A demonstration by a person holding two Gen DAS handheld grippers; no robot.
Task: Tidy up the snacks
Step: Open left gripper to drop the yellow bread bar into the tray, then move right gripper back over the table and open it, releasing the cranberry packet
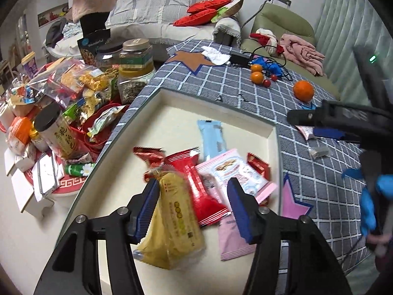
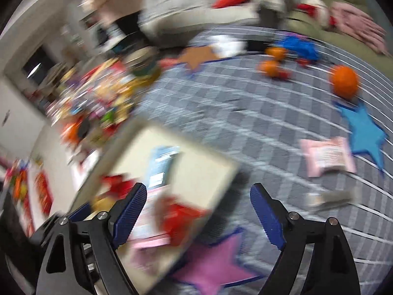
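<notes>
Nearest, the left tongs (image 1: 194,209) stand apart over the cream tray (image 1: 272,132), a yellow snack packet (image 1: 172,221) loose between them, seemingly just dropped. At twelve o'clock the tray holds roughly seven packets. At two o'clock, the right tongs (image 2: 199,213) gape empty; next likely target, one pink packet (image 2: 328,157) on the checked desk cloth (image 2: 245,113).

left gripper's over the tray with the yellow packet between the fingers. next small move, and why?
Probably lift the left gripper straight away from the tray. Its jaws stand open, the far pad is clear of the yellow packet, and the packet already hangs over the tray with the other snacks, so it looks released. The right wrist view is too blurred to add anything.
</notes>
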